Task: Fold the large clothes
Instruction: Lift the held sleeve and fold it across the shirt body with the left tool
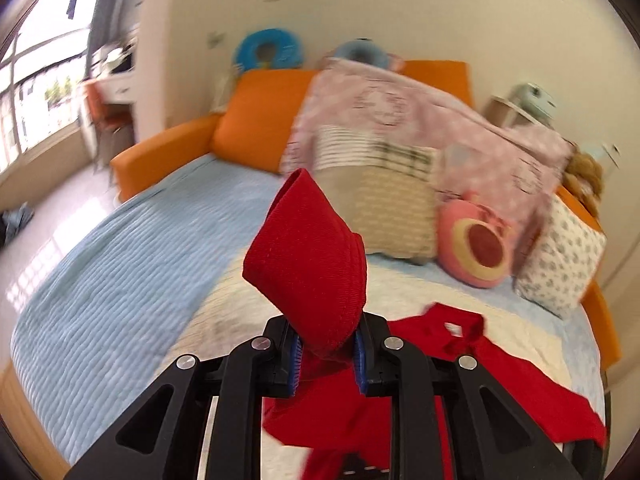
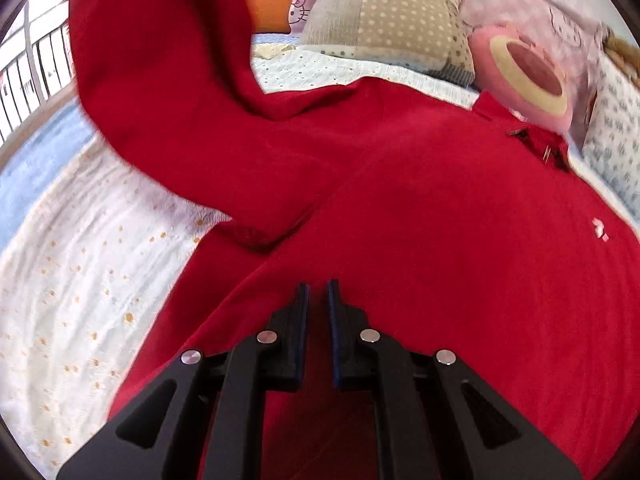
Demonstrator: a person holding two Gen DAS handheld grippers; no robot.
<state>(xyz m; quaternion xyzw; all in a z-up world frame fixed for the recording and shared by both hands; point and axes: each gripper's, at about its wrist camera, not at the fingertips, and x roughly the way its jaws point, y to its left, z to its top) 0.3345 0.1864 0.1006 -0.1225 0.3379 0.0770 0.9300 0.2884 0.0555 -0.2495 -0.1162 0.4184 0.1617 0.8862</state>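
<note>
A large red knit sweater (image 2: 440, 220) lies spread on a white dotted blanket (image 2: 72, 280) on the bed. My left gripper (image 1: 326, 346) is shut on the ribbed red sleeve cuff (image 1: 308, 256), which sticks up between its blue pads, lifted above the bed. In the right wrist view that sleeve (image 2: 160, 80) rises up and to the left off the sweater body. The sweater's collar with a white label (image 1: 454, 328) shows to the right in the left wrist view. My right gripper (image 2: 318, 292) hovers just over the sweater body, its jaws nearly closed with a narrow gap and nothing between them.
A light blue quilt (image 1: 112, 264) covers the bed. Pillows and cushions are piled at the head: a beige dotted pillow (image 2: 392, 20), a pink round cushion (image 2: 528, 76), a pink blanket (image 1: 420, 120), a floral pillow (image 1: 560, 256). Orange sofa cushions (image 1: 256, 116) stand behind.
</note>
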